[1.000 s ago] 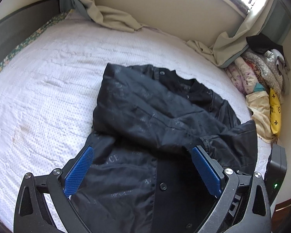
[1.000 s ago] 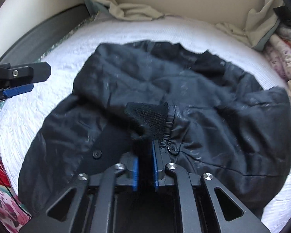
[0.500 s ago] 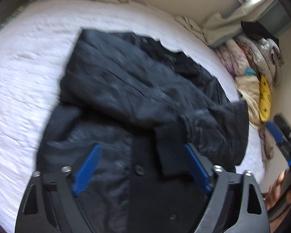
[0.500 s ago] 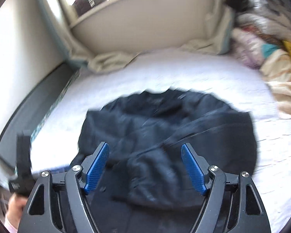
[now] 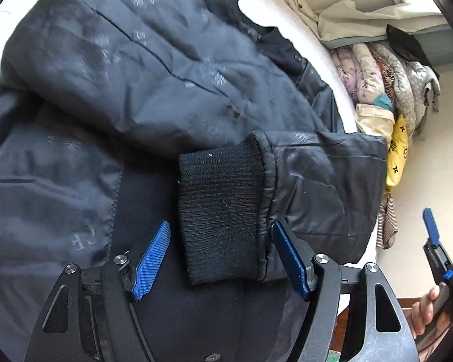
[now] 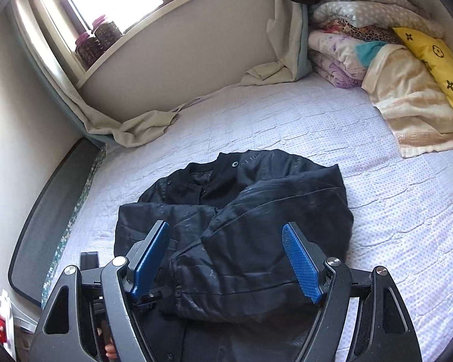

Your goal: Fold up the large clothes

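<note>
On the white bed (image 6: 302,126) lies the big black jacket (image 6: 256,199), close to the near edge, with a pile of blankets (image 6: 362,30) well apart from it in the far corner. I see both sleeves already laid across the front, so I think the next fold brings the bottom half up to the collar (image 6: 214,172).

To do that well, I want a grip low down on each side, near the hem, and I want both sides to go up together so the coat does not twist. The cloth looks thick and puffy, so I guess it will spring back unless I press it flat after.

My left tongs (image 5: 220,259) are spread wide, with one blue finger on each side of the knit cuff (image 5: 220,211), close to it but not squeezing it. I should not grab that cuff, or the sleeve will slide off the front.

My right tongs (image 6: 226,259) are spread wide too and hold nothing. They hover over the near part of the jacket.
</note>
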`<state>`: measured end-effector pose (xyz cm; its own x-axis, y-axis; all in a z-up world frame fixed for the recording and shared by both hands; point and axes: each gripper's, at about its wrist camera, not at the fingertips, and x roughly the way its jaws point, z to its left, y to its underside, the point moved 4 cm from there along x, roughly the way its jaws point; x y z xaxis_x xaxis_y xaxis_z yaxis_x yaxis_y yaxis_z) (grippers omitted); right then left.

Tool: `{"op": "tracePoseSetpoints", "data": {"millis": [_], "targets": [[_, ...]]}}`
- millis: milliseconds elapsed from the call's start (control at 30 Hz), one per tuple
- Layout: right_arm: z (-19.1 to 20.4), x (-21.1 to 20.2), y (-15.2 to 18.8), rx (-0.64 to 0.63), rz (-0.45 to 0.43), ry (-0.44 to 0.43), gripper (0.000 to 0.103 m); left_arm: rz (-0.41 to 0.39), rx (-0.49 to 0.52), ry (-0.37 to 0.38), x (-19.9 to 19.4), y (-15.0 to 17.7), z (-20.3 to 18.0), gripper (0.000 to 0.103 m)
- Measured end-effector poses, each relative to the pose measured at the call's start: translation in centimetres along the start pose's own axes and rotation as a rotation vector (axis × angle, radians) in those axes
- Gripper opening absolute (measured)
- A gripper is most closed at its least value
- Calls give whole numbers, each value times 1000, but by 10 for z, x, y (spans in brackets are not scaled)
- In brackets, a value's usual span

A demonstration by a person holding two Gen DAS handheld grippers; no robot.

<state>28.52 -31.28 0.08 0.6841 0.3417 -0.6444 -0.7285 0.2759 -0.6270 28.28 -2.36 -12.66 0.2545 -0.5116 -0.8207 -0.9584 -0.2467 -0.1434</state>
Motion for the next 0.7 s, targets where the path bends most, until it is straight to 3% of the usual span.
{"op": "tracePoseSetpoints", "data": {"millis": [67, 133, 200, 300, 433, 567, 700], "targets": [[-4, -3, 0, 7, -2, 1, 76, 6, 13, 15, 4, 0, -3, 53], [-9, -4, -2, 17, -3, 8, 76, 7, 14, 13, 7, 1, -2, 25], [-15, -4, -3, 31, -1, 15, 76, 6, 15, 37, 8, 0, -3, 18], [-18, -4, -4, 44, -1, 22, 76, -18, 41, 53, -5, 0, -10, 15], [-16, -4, -5, 41, -8, 33, 76, -113, 128, 5, -45, -5, -21, 15], [-15, -2, -5, 37, -9, 57, 76, -230, 151, -89, -89, -18, -5, 15], [-13, 8, -1, 25, 14, 84, 76, -274, 107, -164, -102, -29, 23, 15]]}}
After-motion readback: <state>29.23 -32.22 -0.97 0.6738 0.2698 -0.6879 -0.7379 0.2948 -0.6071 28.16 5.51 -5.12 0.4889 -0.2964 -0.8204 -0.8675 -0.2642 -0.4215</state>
